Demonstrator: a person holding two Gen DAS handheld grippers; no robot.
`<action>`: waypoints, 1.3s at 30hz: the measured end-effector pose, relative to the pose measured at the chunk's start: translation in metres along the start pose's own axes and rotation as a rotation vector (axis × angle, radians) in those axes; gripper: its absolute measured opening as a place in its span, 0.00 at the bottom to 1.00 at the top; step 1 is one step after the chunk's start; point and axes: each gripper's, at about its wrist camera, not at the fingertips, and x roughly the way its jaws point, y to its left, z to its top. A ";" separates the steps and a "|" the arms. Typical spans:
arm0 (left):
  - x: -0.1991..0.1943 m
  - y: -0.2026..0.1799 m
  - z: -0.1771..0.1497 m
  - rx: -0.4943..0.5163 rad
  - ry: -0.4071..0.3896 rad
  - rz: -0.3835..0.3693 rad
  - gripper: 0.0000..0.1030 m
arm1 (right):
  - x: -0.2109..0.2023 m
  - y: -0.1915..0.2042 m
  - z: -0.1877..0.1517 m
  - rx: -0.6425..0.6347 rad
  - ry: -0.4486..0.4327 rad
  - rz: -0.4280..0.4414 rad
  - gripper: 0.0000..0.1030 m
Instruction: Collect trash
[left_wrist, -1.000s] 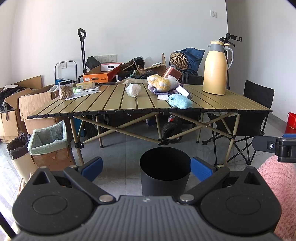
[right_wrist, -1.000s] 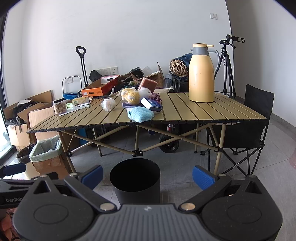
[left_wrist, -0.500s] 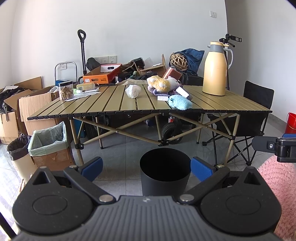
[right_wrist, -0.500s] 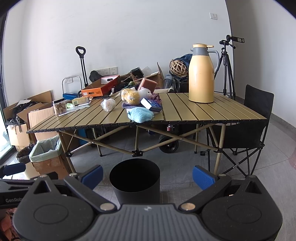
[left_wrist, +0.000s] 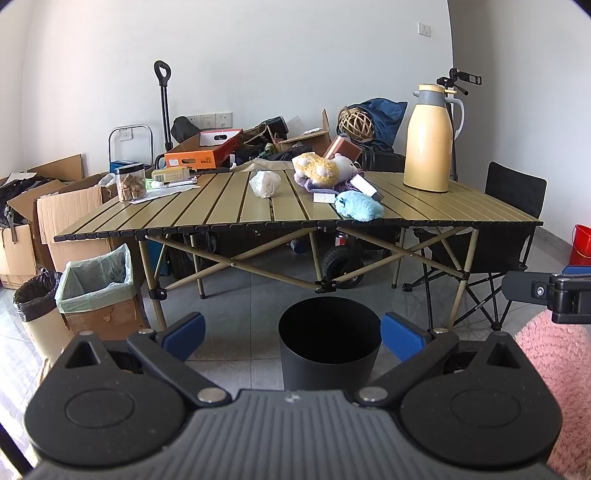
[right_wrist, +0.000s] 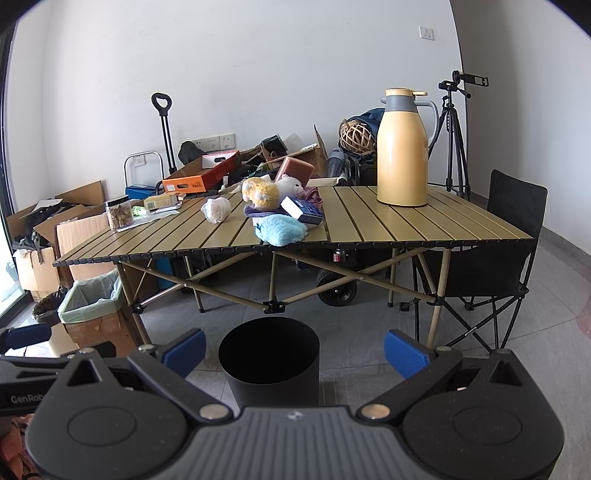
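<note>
While both cams look across the room, the left hand-held gripper (left_wrist: 291, 332) hangs w/ its blue pads (left_wrist: 184, 329) spread wide apart, nothing btwn them; same for the right hand-held gripper (right_wrist: 294, 349), jaws apart and empty. Black bin (left_wrist: 329, 341) stands on the tiled floor just in front of the slatted folding surface (left_wrist: 229, 206), framed btwn the left pads; in the right view the bin (right_wrist: 269, 360) sits left of centre. Crumpled white wad of trash (left_wrist: 265, 183) lies on the surface approx mid-way, well apart from both grippers, also seen at (right_wrist: 216, 209). Near it to the right: yellow plush (left_wrist: 315, 170), pale blue plush (left_wrist: 359, 207) close to the front edge, small white-and-dark box (right_wrist: 301, 210). Tall yellow thermos (left_wrist: 428, 138) upright toward the far right of the surface. Clear jar (left_wrist: 129, 182) on the far-left part, resting on papers. Lined cardboard box (left_wrist: 98, 291) on the floor left of the surface. Black folding chair (right_wrist: 513, 236) at the right end.
</note>
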 end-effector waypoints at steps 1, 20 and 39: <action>0.000 0.000 0.000 0.000 0.001 0.000 1.00 | 0.000 0.000 0.000 0.000 0.000 0.000 1.00; 0.000 -0.001 -0.001 0.001 -0.001 0.001 1.00 | 0.001 0.000 0.000 0.000 0.000 -0.001 1.00; 0.004 -0.002 -0.003 0.004 0.013 -0.003 1.00 | 0.008 -0.001 -0.001 0.002 0.018 0.002 1.00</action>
